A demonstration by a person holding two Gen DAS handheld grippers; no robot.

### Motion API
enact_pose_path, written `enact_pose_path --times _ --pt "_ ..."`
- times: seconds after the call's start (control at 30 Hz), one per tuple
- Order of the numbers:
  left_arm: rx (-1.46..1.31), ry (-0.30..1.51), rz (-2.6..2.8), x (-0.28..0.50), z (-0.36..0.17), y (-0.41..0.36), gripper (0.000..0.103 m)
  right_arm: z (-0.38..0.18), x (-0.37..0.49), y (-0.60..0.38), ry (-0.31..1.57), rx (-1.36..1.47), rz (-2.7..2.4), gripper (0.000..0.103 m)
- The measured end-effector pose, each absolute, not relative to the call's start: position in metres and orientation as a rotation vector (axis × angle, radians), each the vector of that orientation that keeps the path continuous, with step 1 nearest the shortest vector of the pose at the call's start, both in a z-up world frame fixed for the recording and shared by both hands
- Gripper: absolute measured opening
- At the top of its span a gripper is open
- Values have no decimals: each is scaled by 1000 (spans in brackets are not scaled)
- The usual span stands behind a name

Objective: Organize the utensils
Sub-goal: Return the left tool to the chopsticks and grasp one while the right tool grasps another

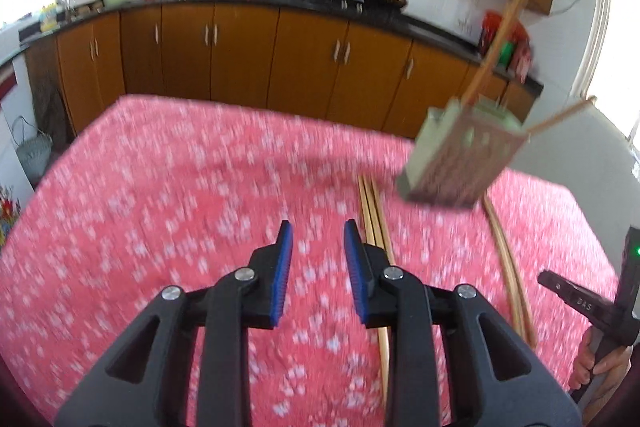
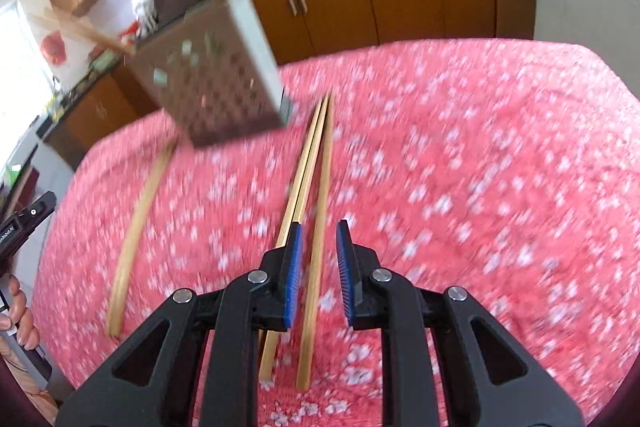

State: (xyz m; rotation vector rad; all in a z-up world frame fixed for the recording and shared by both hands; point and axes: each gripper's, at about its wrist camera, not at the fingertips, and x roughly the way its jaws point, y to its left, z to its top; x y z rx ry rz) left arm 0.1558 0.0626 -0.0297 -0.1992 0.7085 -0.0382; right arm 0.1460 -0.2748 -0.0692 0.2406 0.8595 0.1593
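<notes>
1. Right tool (image 2: 318, 239) first: its blue pads (image 2: 295, 267) stand a little apart, released, clamping nothing, though one chopstick of the middle group runs up through the gap between them, seemingly lying on the cloth below

2. That line-up looks deliberate to me: the tool points along the sticks, so a squeeze would close across the thin shaft instead of pushing it sideways

3. Left tool (image 1: 318, 241) likewise released, nothing between its pads (image 1: 282, 267), only bare cloth beyond (the picture is smeared, so fine contact is hard to call)

4. Outward now: the middle chopsticks (image 2: 308, 187) lie side by side on the pink floral tablecloth (image 2: 480, 167), running away towards the holder; from the left view they (image 1: 374, 211) sit just right of that tool's right finger

5. A further chopstick (image 2: 134, 235) lies well apart to the left in the right view, and shows as a curved strip (image 1: 508, 259) towards the right of the left view

6. The perforated utensil holder (image 2: 216, 83) stands at the far end of the sticks, with chopsticks already poking from its top (image 1: 496, 39); the likely destination, I'd judge

7. The holder reads as tilted in both views; fisheye distortion and blur may be why, I cannot tell

8. Each hand (image 1: 600, 367) gripping a tool handle shows at the other view's edge (image 2: 20, 319)

9. Task barely underway by my reckoning: several sticks loose
</notes>
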Motion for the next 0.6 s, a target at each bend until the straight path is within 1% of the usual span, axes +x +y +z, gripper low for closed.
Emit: enact_pose_path --times 0.13,0.23,0.43,0.6 --pt "-168 770 -94 154 -52 46 27 -83 148 -264 897 172 142 19" --pt "-145 796 -129 149 -61 31 27 -91 150 -264 896 119 102 8" --pt "-102 857 -167 144 -81 9 19 -92 153 -278 893 139 51 8" --pt "-96 890 -179 143 -88 5 18 -93 152 -276 889 120 48 8"
